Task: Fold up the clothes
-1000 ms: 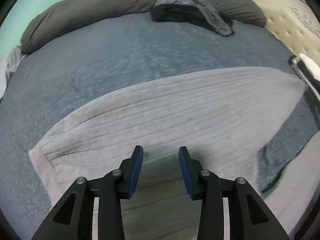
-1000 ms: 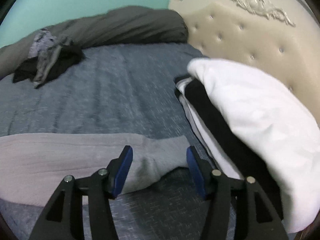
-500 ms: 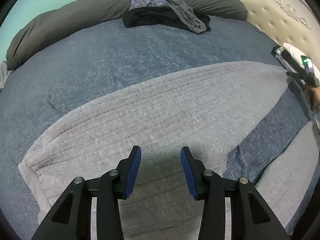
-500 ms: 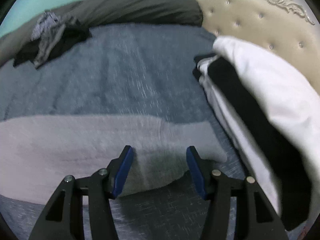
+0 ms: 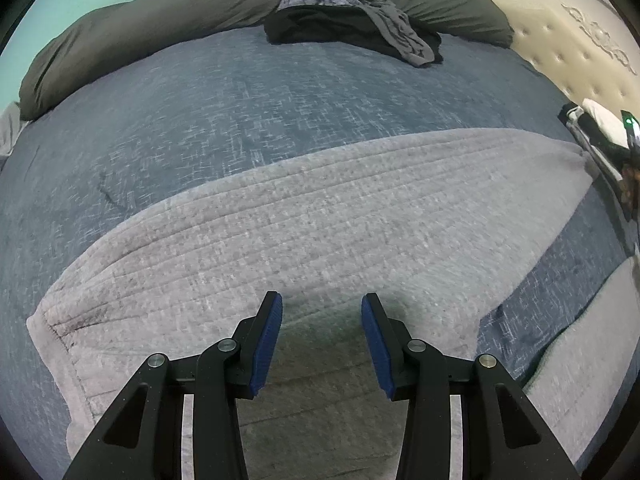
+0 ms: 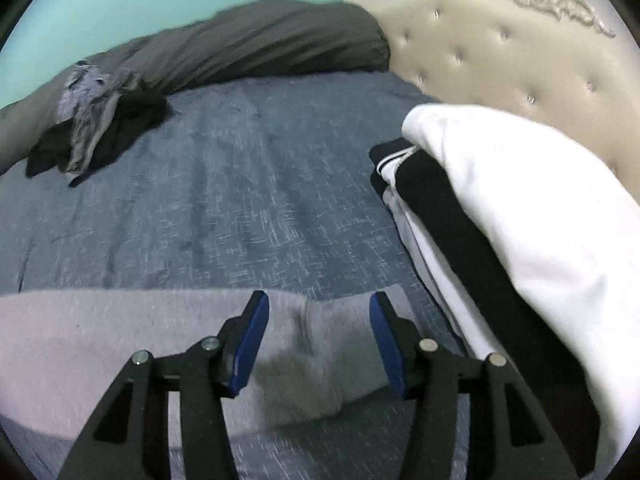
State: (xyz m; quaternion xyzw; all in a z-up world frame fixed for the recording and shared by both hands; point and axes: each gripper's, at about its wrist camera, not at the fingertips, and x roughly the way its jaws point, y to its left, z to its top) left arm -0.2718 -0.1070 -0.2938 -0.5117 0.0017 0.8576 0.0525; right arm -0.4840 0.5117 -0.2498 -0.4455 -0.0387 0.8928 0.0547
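**Grey garment lies crosswise under both grippers**

On the bed (image 5: pixel 248 112), the grey garment (image 5: pixel 320 232) stretches sideways, its long axis running from hand to hand. The right gripper (image 6: pixel 318 338) hangs open over its cuffed end; the left gripper (image 5: pixel 322 338), also open, hovers over the wide end. A folded pile (image 6: pixel 520 216) sits close right; loose clothes (image 5: pixel 352 28) lie far off.

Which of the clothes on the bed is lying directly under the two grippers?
The light grey ribbed garment, spread flat. The crumpled dark pile lies far off by the pillows, and the white and black stack sits beside the headboard.
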